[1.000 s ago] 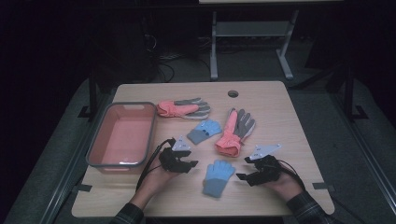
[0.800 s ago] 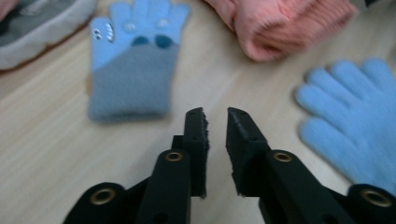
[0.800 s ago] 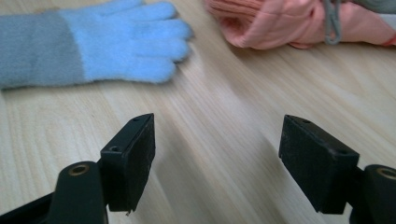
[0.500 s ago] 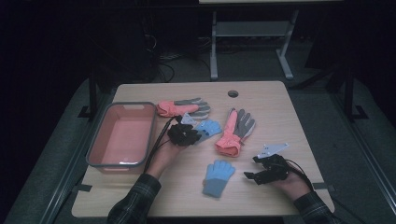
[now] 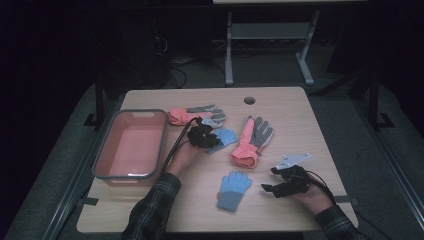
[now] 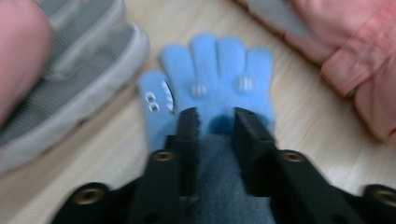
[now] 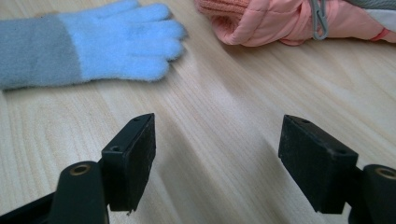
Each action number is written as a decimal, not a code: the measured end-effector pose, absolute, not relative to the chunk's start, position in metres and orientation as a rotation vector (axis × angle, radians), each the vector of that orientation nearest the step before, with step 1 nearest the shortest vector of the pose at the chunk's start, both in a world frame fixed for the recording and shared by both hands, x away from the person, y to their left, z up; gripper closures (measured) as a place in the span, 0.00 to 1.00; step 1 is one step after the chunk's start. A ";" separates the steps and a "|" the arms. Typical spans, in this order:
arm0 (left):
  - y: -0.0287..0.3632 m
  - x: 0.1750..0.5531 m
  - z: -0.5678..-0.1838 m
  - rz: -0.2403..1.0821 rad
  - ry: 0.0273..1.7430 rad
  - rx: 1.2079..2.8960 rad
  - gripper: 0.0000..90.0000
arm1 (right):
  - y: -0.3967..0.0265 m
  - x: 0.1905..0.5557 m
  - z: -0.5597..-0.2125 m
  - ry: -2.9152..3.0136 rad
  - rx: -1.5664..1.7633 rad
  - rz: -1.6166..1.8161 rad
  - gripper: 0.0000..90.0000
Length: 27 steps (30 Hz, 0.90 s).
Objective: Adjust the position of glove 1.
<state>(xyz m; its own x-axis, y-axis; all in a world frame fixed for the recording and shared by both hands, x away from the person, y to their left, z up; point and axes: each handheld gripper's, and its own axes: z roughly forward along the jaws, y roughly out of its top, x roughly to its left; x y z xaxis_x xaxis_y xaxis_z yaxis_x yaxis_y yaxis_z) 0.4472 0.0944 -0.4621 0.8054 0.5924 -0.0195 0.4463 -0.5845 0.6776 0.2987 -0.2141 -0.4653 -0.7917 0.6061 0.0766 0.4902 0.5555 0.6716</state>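
A small blue glove with a grey cuff lies at the table's middle, fingers away from me. In the left gripper view my left gripper has its jaws drawn close together on that glove where blue meets cuff, fabric bunched between them. From above, the left gripper sits just left of the glove. A second blue glove lies nearer the front edge. My right gripper stands open to its right, low over bare wood. The right gripper view shows its jaws wide apart with that glove ahead.
A pink bin stands at the left of the table. One pink-and-grey glove lies behind the left gripper, another to its right. A cable hole is near the far edge.
My left hand has reached forward from the front of the table to the small blue glove and its jaws have closed on it. The right gripper has barely moved.
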 end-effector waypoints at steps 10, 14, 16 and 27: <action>0.099 0.443 -0.457 0.215 0.781 2.264 0.99 | -0.214 0.299 -0.465 2.620 0.936 1.052 0.31; 0.104 0.424 -0.444 0.237 0.807 2.270 0.99 | -0.215 0.299 -0.465 2.623 0.938 1.038 0.31; 0.105 0.413 -0.439 0.247 0.816 2.275 0.99 | -0.214 0.299 -0.465 2.617 0.940 1.043 0.31; 0.119 0.346 -0.431 0.212 0.834 2.253 0.99 | -0.214 0.298 -0.463 2.614 0.924 1.039 0.32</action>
<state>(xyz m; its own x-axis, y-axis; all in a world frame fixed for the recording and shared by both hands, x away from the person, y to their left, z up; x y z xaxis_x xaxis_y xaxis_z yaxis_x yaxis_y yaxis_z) 0.3462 0.1186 -0.4313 0.7778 0.6224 -0.0873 0.5054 -0.5368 0.6756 0.2983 -0.2136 -0.4634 -0.7904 0.6097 0.0589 0.4838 0.5623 0.6706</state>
